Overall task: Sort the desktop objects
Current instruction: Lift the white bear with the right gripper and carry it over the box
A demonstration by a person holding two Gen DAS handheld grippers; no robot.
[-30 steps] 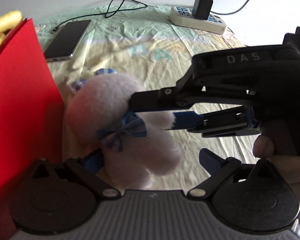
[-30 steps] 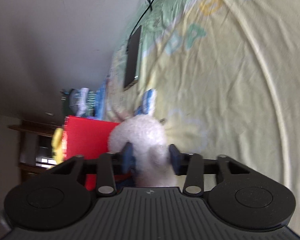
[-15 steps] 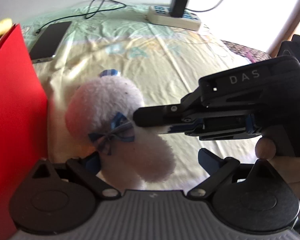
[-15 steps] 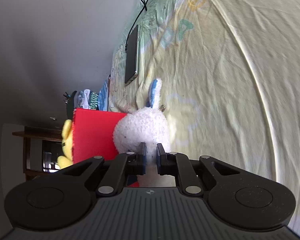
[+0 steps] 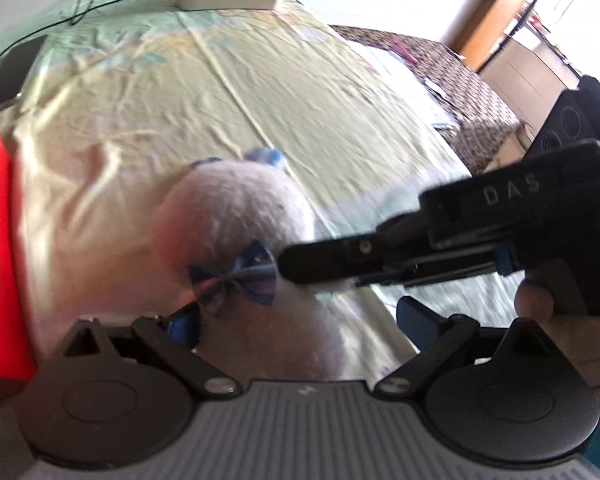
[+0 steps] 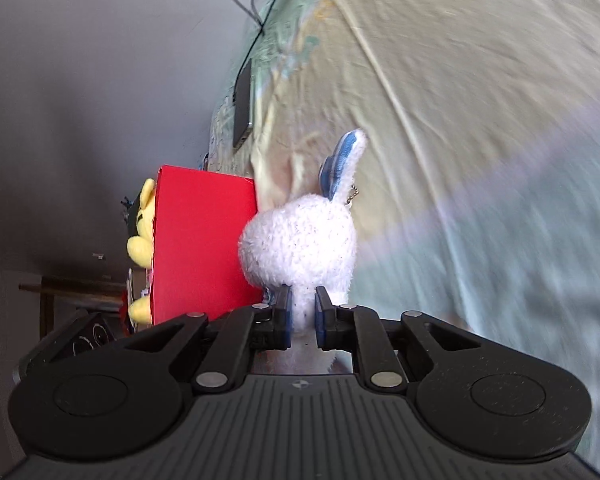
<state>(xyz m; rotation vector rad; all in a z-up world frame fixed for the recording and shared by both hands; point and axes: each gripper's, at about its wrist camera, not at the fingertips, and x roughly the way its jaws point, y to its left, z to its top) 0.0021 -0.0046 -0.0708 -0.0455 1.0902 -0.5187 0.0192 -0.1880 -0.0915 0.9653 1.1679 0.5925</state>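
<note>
From the left wrist, the left gripper (image 5: 296,322) stands wide open, its blue pads either side of the fluffy white plush rabbit (image 5: 240,240) without pressing it, while the right gripper (image 5: 300,270) reaches in from the right, clamped on the toy by its blue checked bow (image 5: 232,278). From the right wrist, the right gripper (image 6: 302,312) pinches the soft plush rabbit (image 6: 300,236) at its narrow neck, over the creased yellow cloth (image 6: 460,100) and just right of the smooth red box (image 6: 204,240) holding a yellow plush (image 6: 142,220). The step looks like carrying; next, I judge, it must clear the box's rim and drop inside.
</note>
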